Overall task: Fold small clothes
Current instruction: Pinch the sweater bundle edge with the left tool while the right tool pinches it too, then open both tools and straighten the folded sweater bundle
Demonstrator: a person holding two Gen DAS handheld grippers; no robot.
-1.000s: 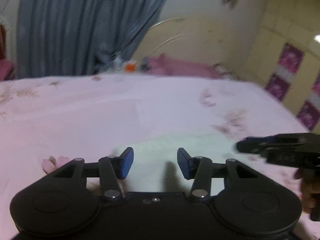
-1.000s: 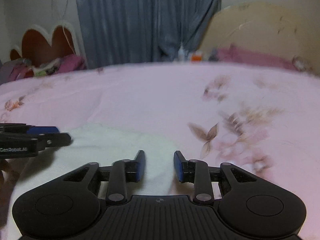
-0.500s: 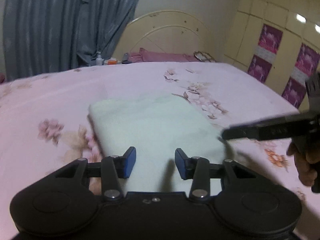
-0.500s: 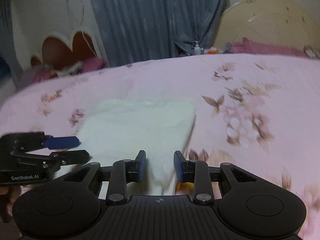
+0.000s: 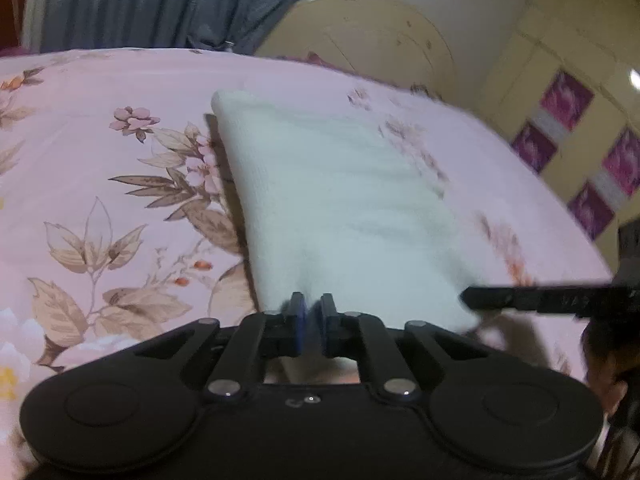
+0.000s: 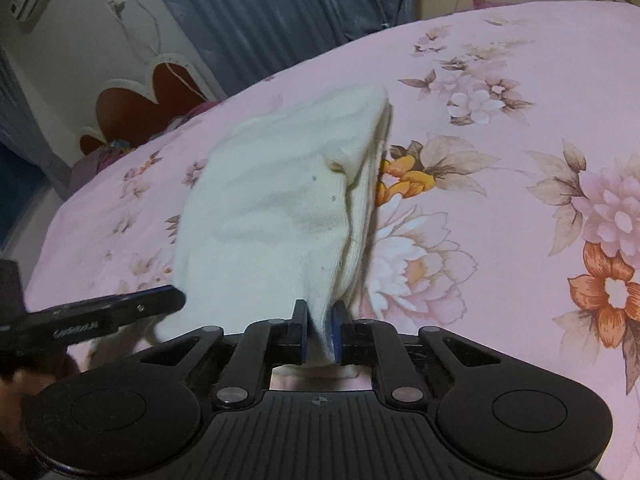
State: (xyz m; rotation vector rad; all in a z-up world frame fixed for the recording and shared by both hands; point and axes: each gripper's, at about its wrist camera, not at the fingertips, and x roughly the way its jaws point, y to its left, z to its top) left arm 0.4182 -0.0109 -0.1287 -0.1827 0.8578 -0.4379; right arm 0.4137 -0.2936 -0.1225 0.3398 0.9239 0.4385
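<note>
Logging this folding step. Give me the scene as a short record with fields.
surface: bed with a pink floral sheet
garment: white cloth, already doubled, layered edges visible in the right wrist view
left gripper: shut on the near edge of the cloth
right gripper: shut on the near edge of the cloth
cloth state: near edge raised, far end on the sheet
background: blue curtain, headboard

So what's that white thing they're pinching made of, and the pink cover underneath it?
The white cloth looks like soft knitted or terry fabric, probably cotton: matte, with a fine nubbly texture and thick layered edges. The left gripper and the right gripper each pinch its near edge. The pink bedsheet looks like thin, smooth woven fabric with a printed flower pattern; whether cotton or synthetic can't be told.
</note>
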